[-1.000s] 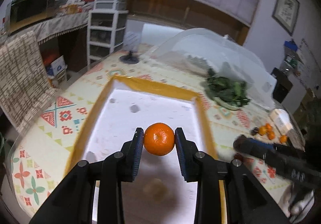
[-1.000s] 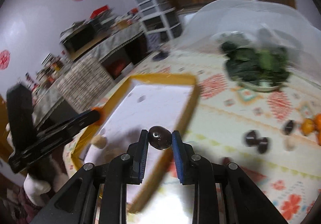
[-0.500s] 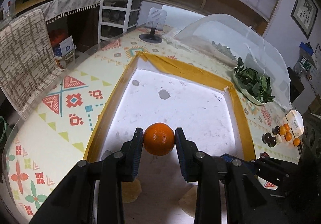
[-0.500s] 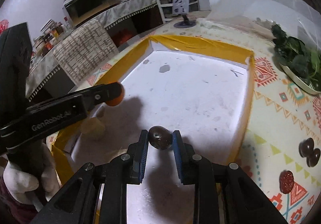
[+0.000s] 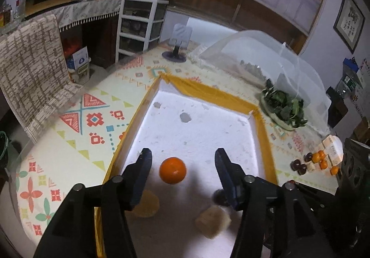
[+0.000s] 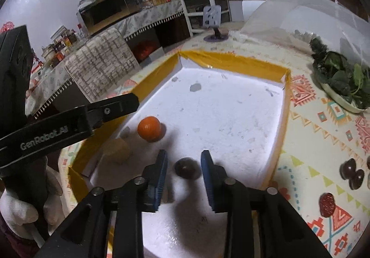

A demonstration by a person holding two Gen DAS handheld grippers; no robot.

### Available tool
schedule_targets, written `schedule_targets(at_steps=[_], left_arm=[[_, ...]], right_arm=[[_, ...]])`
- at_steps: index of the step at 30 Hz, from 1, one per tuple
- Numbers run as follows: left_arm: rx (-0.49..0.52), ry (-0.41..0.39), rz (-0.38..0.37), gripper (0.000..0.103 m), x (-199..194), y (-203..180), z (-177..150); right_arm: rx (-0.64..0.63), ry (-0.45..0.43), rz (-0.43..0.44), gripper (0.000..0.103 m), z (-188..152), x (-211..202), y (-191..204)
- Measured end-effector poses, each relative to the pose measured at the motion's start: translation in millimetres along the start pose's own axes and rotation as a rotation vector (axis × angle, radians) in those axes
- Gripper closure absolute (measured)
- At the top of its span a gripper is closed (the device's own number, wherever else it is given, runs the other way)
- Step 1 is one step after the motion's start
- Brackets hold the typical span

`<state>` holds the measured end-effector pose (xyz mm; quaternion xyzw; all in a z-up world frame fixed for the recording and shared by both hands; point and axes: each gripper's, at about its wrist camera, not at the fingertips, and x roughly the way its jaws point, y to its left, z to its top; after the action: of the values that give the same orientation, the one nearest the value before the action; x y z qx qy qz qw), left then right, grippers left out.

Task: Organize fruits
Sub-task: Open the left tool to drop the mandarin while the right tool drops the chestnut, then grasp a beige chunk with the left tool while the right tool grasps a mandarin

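Note:
A white tray with a yellow rim (image 5: pixel 208 93) (image 6: pixel 231 61) lies on the patterned table. My left gripper (image 5: pixel 182 158) is open; an orange mandarin (image 5: pixel 172 170) (image 6: pixel 149 128) sits on the tray floor between its fingers, untouched. My right gripper (image 6: pixel 183 161) is open; a dark brown round fruit (image 6: pixel 186 168) lies on the tray between its fingers, and shows partly behind the left gripper's right finger (image 5: pixel 218 196). Two pale yellow fruit pieces (image 5: pixel 212 221) (image 5: pixel 146 203) lie on the tray's near part. The left gripper's arm (image 6: pixel 69 119) crosses the right wrist view.
Loose small oranges (image 5: pixel 322 161) and dark fruits (image 5: pixel 298 166) (image 6: pixel 352 172) lie on the table right of the tray, with a red slice (image 6: pixel 327 203). A plate of greens (image 5: pixel 284 110) (image 6: pixel 340 82) sits under a mesh dome (image 5: pixel 266 56). A phone stand (image 5: pixel 177 50) stands behind the tray.
Both grippers opened. The mandarin left the left gripper and the dark fruit left the right gripper; both now rest on the tray floor.

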<state>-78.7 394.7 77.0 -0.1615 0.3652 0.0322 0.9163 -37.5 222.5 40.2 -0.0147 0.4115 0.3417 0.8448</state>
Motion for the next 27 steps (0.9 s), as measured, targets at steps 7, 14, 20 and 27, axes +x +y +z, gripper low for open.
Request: schedule_targets(at_steps=[7,14,20,27], left_arm=[[0.044,-0.059,-0.065,0.035,-39,-37,-7],[0.120,-0.070,-0.158,0.034,-64,-94,-17],[0.205,-0.077,-0.216,0.028,-79,-152,-31],[0.267,-0.033,-0.249,0.027,-64,-205,-47]], right_arm=[[0.064,-0.089,-0.011,0.055,-7,-51,-16],[0.160,-0.166,-0.064,0.046,-23,-108,-61],[0.239,-0.197,-0.130,0.045,-46,-148,-114],[0.338,-0.214,-0.197,0.045,-82,-185,-179]])
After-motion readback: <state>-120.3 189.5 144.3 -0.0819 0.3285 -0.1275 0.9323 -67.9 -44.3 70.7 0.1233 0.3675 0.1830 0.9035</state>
